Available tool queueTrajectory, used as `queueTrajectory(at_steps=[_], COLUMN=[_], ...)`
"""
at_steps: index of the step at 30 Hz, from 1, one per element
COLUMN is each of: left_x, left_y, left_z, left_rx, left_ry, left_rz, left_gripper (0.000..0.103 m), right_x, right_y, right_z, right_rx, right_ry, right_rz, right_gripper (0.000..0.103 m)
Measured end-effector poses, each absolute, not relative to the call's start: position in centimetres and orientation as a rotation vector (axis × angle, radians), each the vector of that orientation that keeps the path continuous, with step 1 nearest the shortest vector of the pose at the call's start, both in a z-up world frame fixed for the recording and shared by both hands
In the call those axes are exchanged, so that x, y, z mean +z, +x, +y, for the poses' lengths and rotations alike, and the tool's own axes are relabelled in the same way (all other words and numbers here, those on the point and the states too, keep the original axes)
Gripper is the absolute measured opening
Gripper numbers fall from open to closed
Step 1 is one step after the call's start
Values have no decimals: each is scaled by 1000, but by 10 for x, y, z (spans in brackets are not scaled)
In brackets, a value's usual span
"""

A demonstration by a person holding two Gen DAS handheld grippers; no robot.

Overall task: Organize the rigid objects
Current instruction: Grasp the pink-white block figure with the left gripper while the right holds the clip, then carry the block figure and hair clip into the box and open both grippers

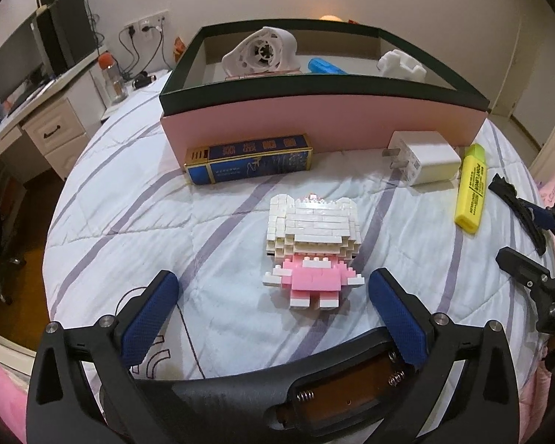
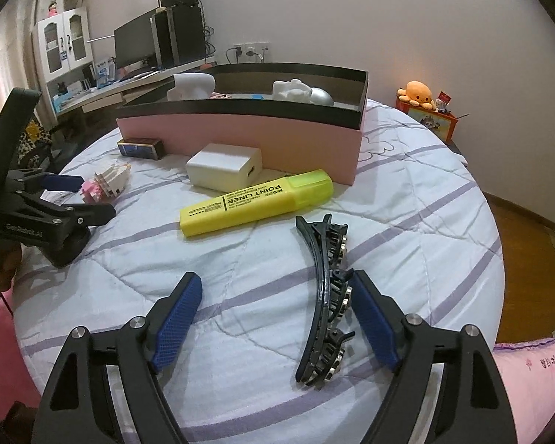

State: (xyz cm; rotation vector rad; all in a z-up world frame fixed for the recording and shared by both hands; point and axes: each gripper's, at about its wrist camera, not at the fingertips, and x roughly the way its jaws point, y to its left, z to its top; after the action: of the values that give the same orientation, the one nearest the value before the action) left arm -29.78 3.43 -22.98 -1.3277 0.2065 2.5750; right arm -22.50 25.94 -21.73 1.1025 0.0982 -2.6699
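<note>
The hair clip (image 2: 325,296) is seen lengthwise between the wide-open right gripper (image 2: 273,292) jaws, beside the right pad, unheld.

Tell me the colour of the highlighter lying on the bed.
The highlighter is bright yellow with black lettering, clearest in the right wrist view.
</note>
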Motion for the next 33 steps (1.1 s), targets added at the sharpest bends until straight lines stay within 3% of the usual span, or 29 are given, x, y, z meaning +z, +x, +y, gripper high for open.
queueTrajectory(at_steps=[2,4,6,7,9,10,12,20,33], left_x=[-230,-227,-224,-223,-222,-221,-220,-211,-156], left_y=[-296,-291,-288,-286,-286,-288,-289,-284,-286], left_z=[36,38,44,48,51,52,52,48,51], left_rx=[2597,2603,2590,2579,2557,2562,2570,2538,2536], left_ry=[-1311,-1285,-1262,-1244,-1230,-1230,-1231,-1224,-1045], left_rz=[211,206,239,258,237,232,221,158,161], left_gripper=[102,84,74,63,51,45,44,44,44], right_x=[-217,-217,-216,-216,-214,-213,-212,-203,-142], right_y=[-224,-221,-221,-220,-221,-221,-222,-221,-238], right_z=[260,258,260,261,264,266,272,278,272], right_rx=[-2681,-2713,-2745,-2756,-2779,-2803,-2810,-2813,-2804], right_ry=[1088,1077,1074,1072,1075,1079,1085,1070,915], right_rz=[80,88,82,71,63,52,23,2,16], right_gripper=[80,75,67,64,43,38,19,19,19])
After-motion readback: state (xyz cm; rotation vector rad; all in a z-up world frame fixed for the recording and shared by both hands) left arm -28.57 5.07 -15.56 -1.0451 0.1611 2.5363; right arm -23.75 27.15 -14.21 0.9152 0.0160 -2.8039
